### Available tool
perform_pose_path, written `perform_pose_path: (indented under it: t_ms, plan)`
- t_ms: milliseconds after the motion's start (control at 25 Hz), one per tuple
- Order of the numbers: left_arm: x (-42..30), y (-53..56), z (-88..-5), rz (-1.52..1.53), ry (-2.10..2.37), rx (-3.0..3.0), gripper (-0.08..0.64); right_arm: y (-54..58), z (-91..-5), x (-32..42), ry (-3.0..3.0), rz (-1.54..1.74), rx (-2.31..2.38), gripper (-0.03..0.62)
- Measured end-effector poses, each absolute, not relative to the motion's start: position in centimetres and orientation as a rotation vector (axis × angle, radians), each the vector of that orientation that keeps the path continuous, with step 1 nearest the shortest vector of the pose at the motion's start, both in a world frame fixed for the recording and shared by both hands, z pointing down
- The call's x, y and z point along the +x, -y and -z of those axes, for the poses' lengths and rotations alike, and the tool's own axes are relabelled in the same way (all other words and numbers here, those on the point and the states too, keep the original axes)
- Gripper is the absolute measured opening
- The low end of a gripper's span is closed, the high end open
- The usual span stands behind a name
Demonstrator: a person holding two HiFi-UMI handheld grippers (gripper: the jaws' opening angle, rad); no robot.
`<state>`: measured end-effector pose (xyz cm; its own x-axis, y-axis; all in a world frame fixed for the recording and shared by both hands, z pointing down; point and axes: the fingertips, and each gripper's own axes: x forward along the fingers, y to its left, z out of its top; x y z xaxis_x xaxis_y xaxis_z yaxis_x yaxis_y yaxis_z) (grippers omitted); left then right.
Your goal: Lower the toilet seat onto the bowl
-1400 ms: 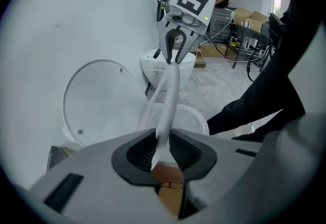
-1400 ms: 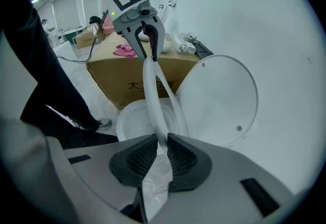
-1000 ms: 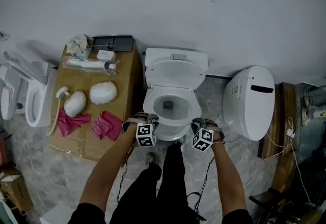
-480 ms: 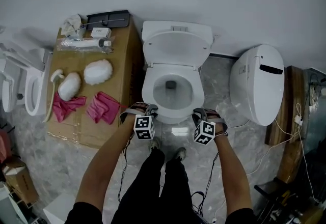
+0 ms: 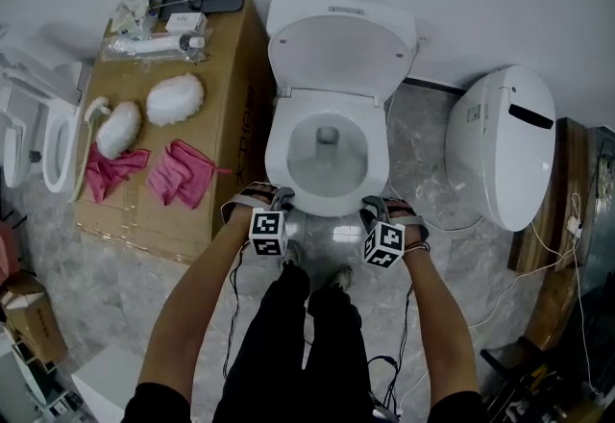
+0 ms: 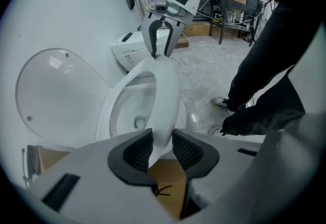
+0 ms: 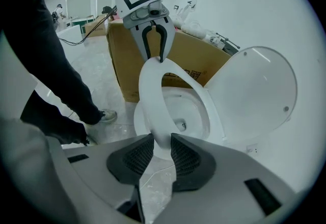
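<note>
Seat (image 5: 280,154) lies flat on the bowl (image 5: 328,161), lid (image 5: 341,51) up. Left gripper (image 6: 162,140) and right gripper (image 7: 162,147) straddle its front rim, jaws opening

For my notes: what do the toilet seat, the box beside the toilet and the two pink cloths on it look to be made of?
Toilet seat: probably hard plastic, smooth glossy white with soft highlights.
Box: cardboard, matte brown with sharp folded edges.
Pink cloths: soft fabric, perhaps microfiber; matte and crumpled into folds.
</note>
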<state>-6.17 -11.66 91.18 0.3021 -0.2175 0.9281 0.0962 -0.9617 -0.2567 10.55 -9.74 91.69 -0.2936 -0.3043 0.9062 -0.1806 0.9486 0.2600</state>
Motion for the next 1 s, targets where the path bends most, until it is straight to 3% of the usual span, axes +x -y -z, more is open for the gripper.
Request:
perform_pose_path:
  t_ms: [1000]
  plan:
    - [-6.6,7.4,-106.3,1.766,0.045,-2.333,0.127,6.3,-107.4,10.0,1.844,0.141,0.21,0.153]
